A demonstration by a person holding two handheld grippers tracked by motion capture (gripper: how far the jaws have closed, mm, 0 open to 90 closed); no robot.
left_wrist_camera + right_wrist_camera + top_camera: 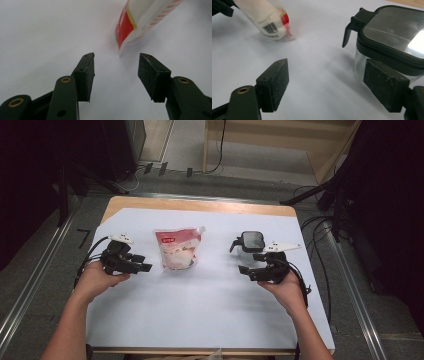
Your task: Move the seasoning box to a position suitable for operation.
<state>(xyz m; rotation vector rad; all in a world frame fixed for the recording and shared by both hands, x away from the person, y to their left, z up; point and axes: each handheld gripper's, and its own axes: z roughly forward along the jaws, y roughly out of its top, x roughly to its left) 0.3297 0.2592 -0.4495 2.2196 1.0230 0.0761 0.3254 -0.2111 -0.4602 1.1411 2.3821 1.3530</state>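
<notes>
White sheet, centre frame: red-and-white spout pouch (178, 248) lying flat, glass jar (251, 242) with black lid upright at right-centre.
Left gripper (140, 265) and right gripper (246, 263) both released, empty, flanking the items for approach.

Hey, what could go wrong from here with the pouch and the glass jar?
The pouch lies flat and soft; the open left gripper may pinch only its corner, so it could sag or slip. The glass jar sits right beside the open right gripper, whose fingers might knock it or pop its lid.
</notes>
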